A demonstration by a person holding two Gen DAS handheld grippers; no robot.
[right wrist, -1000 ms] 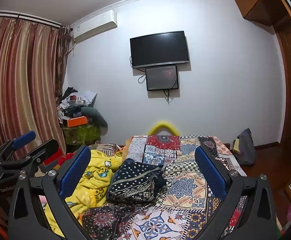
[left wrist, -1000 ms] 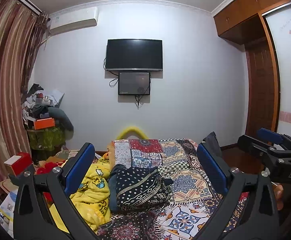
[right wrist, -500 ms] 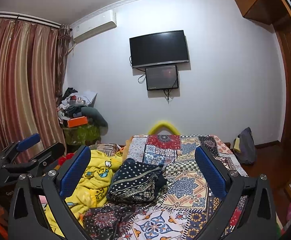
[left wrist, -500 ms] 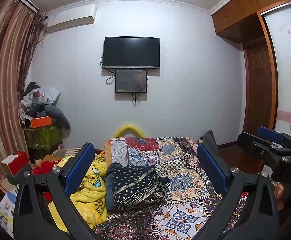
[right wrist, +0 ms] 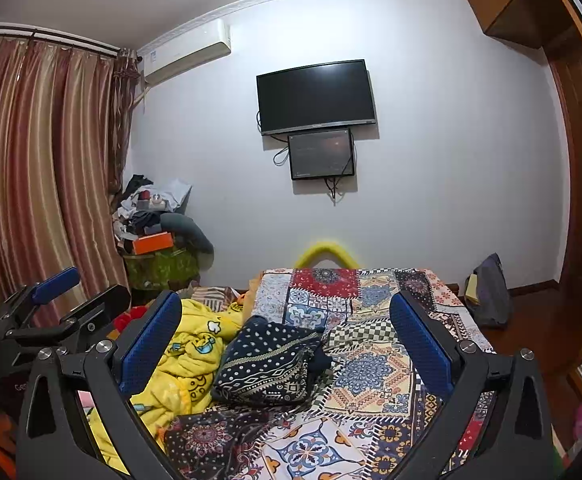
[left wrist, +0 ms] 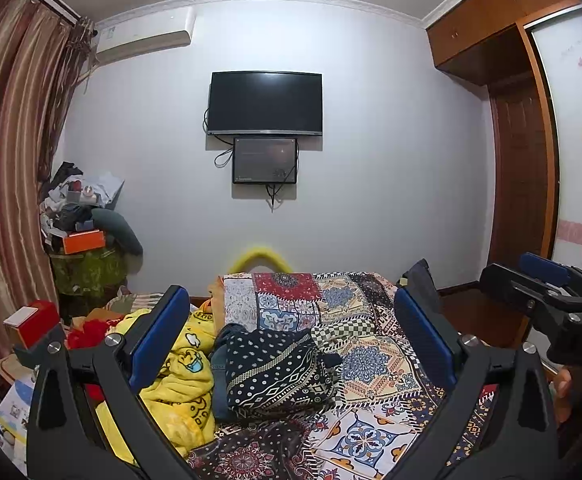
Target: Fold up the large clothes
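Navy, white-dotted patterned cloth lay bundled in a compact heap on the patchwork quilted bedspread, just beside a crumpled yellow cartoon-print fleece garment. Both the left gripper and the right gripper hung above and short of it, jaws wide and holding nothing. Was that bundle a finished fold, or a heap waiting for one? Hard to call from here!
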